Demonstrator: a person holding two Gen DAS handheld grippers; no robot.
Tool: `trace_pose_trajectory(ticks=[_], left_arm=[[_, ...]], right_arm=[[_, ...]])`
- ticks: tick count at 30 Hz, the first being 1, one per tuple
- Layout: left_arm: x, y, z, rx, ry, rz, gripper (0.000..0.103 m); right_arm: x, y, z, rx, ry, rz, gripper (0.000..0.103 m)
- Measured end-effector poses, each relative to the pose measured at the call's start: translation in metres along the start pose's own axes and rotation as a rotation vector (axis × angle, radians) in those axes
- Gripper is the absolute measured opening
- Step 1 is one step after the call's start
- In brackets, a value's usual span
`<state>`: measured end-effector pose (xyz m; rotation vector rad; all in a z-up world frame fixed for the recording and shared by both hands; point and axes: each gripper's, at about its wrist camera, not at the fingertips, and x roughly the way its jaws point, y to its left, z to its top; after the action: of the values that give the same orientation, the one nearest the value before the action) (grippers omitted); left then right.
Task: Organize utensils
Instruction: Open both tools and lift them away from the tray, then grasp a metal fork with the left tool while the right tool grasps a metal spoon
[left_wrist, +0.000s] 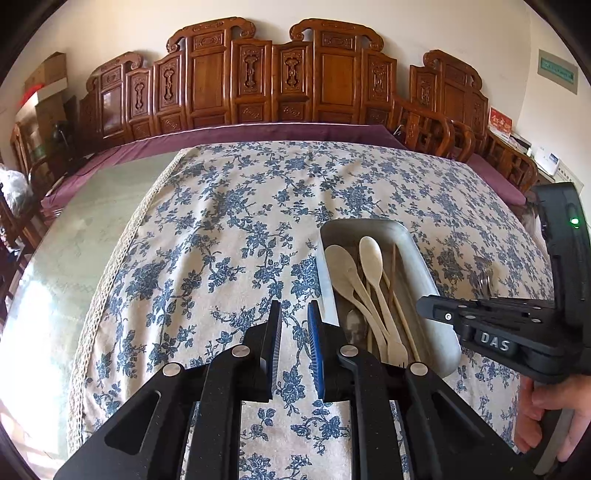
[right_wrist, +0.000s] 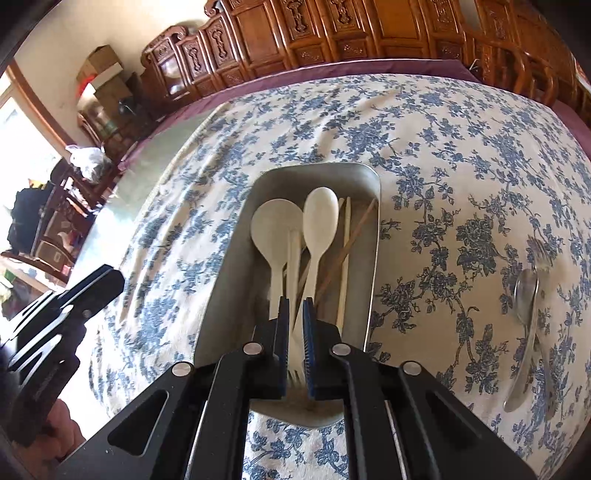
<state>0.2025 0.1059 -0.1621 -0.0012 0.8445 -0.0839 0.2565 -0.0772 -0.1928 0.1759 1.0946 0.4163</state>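
A floral cloth (left_wrist: 236, 229) covers the bench. On it a metal tray (right_wrist: 373, 258) holds pale spoons (right_wrist: 320, 221), bowls pointing away. Right hand-held gripper (right_wrist: 295, 306), marked "DAS", hangs narrow above them, holding nothing. Left hand-held gripper (left_wrist: 294, 310): narrow, empty. Metal spoon and fork (right_wrist: 526, 295) lie right.

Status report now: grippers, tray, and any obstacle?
Left gripper empty over cloth. Right gripper over tray, fork between fingers. Metal spoon outside tray. No obstacle.
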Motion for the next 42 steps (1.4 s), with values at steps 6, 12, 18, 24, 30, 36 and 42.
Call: trace_pose_trajectory(ticks=[6,12,18,24,30,36,42], left_arm=[[-0.003,-0.013,-0.002,0.016,-0.003,-0.014,0.013],[-0.009,-0.032,-0.002,0.038,-0.016,-0.024,0.034],[-0.017,-0.055,0.0,0.05,-0.039,-0.043,0.064],[-0.017,-0.079,0.002,0.077,-0.043,-0.079,0.068],[-0.01,-0.111,0.0,0.122,-0.03,-0.12,0.068],[-0.003,-0.14,-0.006,0.163,-0.009,-0.156,0.068],[0.014,-0.172,-0.014,0.197,0.027,-0.199,0.068]], right_arm=[[-0.029,-0.012,-0.008,-0.039,-0.065,0.022,0.01],[-0.065,-0.047,-0.016,-0.067,-0.14,-0.039,0.01],[-0.094,-0.096,-0.03,-0.068,-0.161,-0.119,0.01],[-0.101,-0.152,-0.053,-0.042,-0.137,-0.194,0.021],[-0.087,-0.192,-0.065,-0.004,-0.098,-0.24,0.029],[-0.067,-0.198,-0.067,-0.072,-0.049,-0.264,0.029],[-0.072,-0.204,-0.072,-0.084,-0.06,-0.261,0.029]])
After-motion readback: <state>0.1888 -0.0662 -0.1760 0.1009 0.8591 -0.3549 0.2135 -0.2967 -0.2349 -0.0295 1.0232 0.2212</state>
